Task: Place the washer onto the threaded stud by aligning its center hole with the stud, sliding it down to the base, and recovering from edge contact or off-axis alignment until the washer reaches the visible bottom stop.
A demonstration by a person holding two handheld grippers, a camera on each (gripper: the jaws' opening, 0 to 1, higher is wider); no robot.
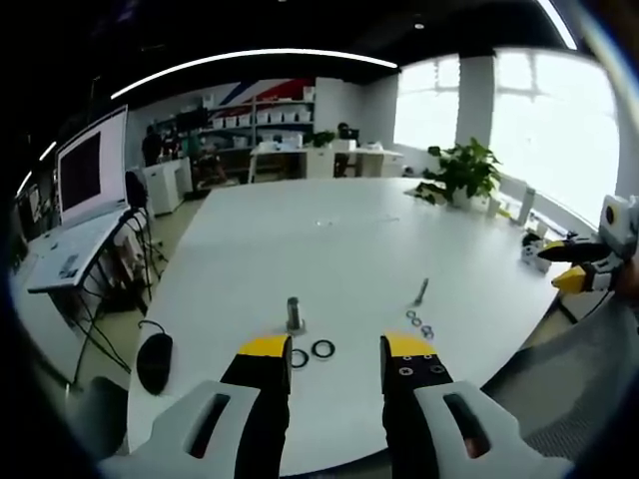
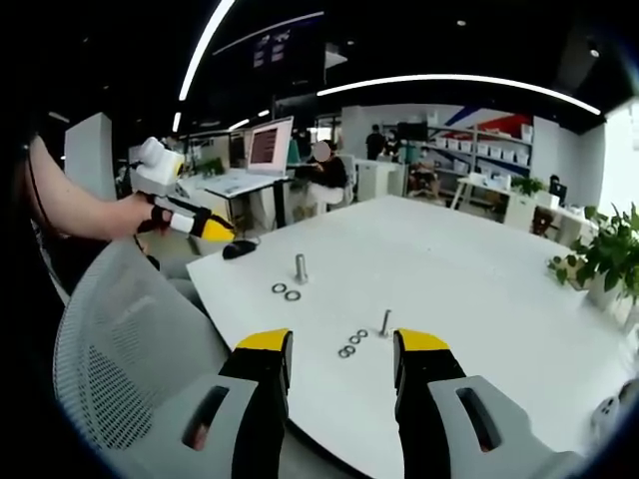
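Since both of your grippers hold nothing, the job has not begun. Your left gripper (image 1: 334, 361) has its jaws apart, and so does your right gripper (image 2: 342, 352). Two washers (image 1: 312, 352) lie flat on the desk (image 1: 329, 239), low in the middle of the left gripper view, just beside the upright stud (image 1: 295, 312). No washer is on it. No words can be read.

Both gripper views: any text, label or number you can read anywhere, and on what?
None readable.
Monitor: screen content too blurred to read.
Overhead dark panel: faint marks, too small.
Shelf boxes: no legible labels.
Stud and washers: no markings visible.
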